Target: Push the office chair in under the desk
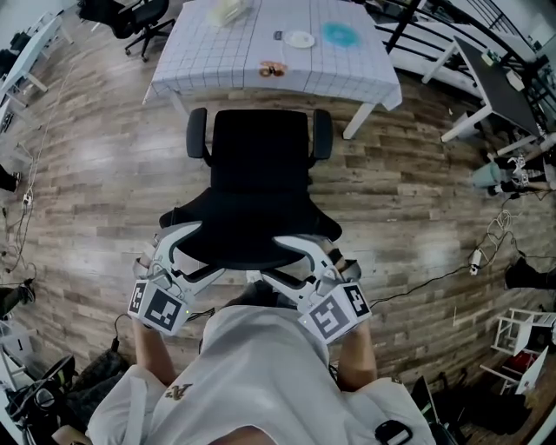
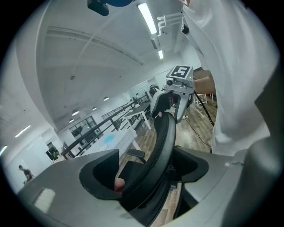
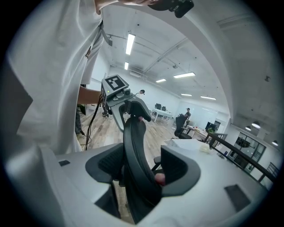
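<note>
The black office chair (image 1: 261, 165) faces a desk with a white gridded cloth (image 1: 217, 61), its seat just short of the desk's near edge. I stand behind it. My left gripper (image 1: 204, 252) and right gripper (image 1: 276, 259) both sit on the top rim of the backrest (image 1: 248, 248), left and right of its middle. In the left gripper view the curved black backrest (image 2: 162, 142) runs between the jaws of the left gripper (image 2: 148, 177), which clamp it. In the right gripper view the backrest (image 3: 133, 142) is pinched the same way in the right gripper (image 3: 140, 173).
On the desk lie a white plate (image 1: 300, 39), a blue disc (image 1: 340, 35) and a small object (image 1: 272, 68). A second black chair (image 1: 139, 22) stands at the far left. A dark desk (image 1: 499, 83) is at the right. Cables (image 1: 434, 278) cross the wooden floor.
</note>
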Demonstrator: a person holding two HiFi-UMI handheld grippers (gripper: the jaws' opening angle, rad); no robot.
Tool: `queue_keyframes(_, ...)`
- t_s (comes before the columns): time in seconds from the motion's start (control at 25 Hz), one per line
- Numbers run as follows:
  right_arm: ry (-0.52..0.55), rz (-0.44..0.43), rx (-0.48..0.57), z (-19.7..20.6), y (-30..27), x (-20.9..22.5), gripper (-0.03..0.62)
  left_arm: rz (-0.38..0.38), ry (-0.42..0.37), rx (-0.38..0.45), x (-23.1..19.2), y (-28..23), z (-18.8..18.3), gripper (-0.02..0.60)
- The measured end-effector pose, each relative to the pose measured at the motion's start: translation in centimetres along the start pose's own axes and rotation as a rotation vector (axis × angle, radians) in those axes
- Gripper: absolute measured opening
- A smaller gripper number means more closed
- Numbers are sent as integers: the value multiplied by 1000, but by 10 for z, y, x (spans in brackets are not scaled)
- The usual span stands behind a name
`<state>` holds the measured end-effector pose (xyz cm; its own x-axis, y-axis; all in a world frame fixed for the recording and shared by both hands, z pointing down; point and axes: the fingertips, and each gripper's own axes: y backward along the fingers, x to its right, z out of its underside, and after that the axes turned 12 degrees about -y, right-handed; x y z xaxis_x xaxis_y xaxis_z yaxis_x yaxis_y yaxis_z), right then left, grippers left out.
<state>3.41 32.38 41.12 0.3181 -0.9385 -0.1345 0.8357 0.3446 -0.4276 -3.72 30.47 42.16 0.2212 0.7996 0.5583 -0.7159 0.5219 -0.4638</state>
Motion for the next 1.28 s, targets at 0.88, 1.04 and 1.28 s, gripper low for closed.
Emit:
queue_keyframes(0.88,-16,24,-55,-1,-31,46,272,-25,-38,33,-44,-21,23,380)
queue_keyframes(1.04,-12,21,-52,0,-33,54,272,-29,-38,38,-51,-26,25,383)
queue_keyframes(1.28,-8,16,-46,-3,-37,68,270,-42,-38,57,-65,-32,27,388)
